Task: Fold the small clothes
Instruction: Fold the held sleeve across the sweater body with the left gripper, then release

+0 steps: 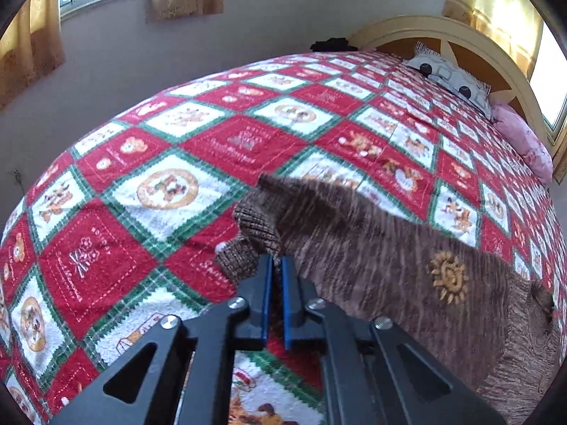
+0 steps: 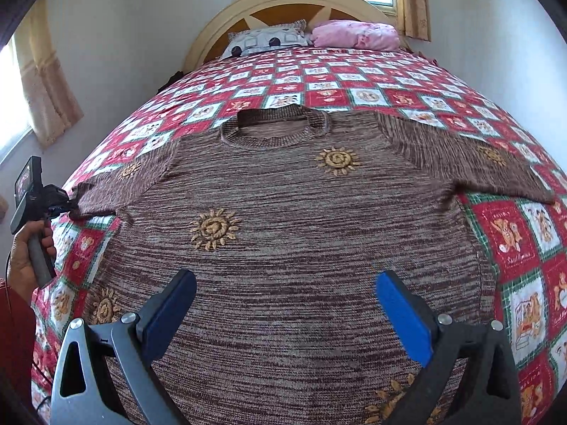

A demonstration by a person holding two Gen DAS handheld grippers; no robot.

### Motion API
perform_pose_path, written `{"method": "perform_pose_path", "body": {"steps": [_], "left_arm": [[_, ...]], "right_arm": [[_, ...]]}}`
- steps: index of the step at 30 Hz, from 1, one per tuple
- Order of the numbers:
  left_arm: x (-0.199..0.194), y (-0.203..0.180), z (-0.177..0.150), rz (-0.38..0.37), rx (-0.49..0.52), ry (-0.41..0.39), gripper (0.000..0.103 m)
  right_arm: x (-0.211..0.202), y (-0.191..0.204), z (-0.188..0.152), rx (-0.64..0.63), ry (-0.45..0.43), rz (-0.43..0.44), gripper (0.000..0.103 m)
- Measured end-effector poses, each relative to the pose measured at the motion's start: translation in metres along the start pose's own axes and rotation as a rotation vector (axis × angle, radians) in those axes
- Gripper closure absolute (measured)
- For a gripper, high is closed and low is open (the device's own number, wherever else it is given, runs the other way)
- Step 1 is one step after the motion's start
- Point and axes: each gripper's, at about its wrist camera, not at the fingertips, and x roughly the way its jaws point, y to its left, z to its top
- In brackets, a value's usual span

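The brown knit sweater (image 2: 283, 230) lies spread flat on the quilted bed (image 2: 514, 241), filling the frame's centre. The left gripper (image 1: 277, 265) has its fingers clamped on the sleeve cuff (image 1: 248, 244); the right gripper (image 2: 285, 285) hovers low, fingers wide apart.

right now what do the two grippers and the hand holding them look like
Both the left gripper and the right gripper have black angular finger frames with triangular cut-outs, silver round bolts and blue pads. In the right wrist view the left tool shows a grey handle, a black camera block and a thin cable, in a bare left hand; no sleeve is visible.
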Motion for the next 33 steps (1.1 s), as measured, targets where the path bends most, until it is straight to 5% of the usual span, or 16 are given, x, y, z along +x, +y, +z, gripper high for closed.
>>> {"method": "perform_pose_path", "body": {"steps": [6, 11, 14, 19, 26, 28, 31, 33], "left_arm": [[-0.064, -0.077, 0.003, -0.110, 0.172, -0.157, 0.099], [-0.126, -0.173, -0.034, -0.301, 0.362, -0.255, 0.099], [-0.143, -0.230, -0.072, -0.420, 0.466, -0.244, 0.099], [-0.130, -0.281, -0.127, -0.478, 0.568, -0.147, 0.099], [-0.116, -0.225, -0.124, -0.434, 0.455, -0.088, 0.093], [-0.110, -0.189, -0.113, -0.374, 0.411, -0.098, 0.084], [-0.097, -0.129, -0.094, -0.233, 0.286, -0.116, 0.046], [-0.086, -0.087, -0.082, -0.147, 0.194, -0.124, 0.039]], "right_arm": [[-0.002, -0.017, 0.001, 0.048, -0.007, -0.021, 0.001], [-0.002, -0.034, 0.001, 0.103, -0.001, -0.033, 0.001], [-0.003, -0.044, -0.001, 0.129, 0.001, -0.044, 0.001], [-0.005, -0.059, -0.006, 0.157, 0.003, -0.063, 0.001], [-0.015, -0.061, 0.012, 0.119, -0.051, 0.012, 0.001], [-0.015, -0.048, 0.028, 0.081, -0.066, 0.074, 0.008], [-0.003, -0.009, 0.065, -0.011, -0.074, 0.207, 0.030], [0.022, 0.032, 0.091, -0.070, -0.030, 0.330, 0.031]]}}
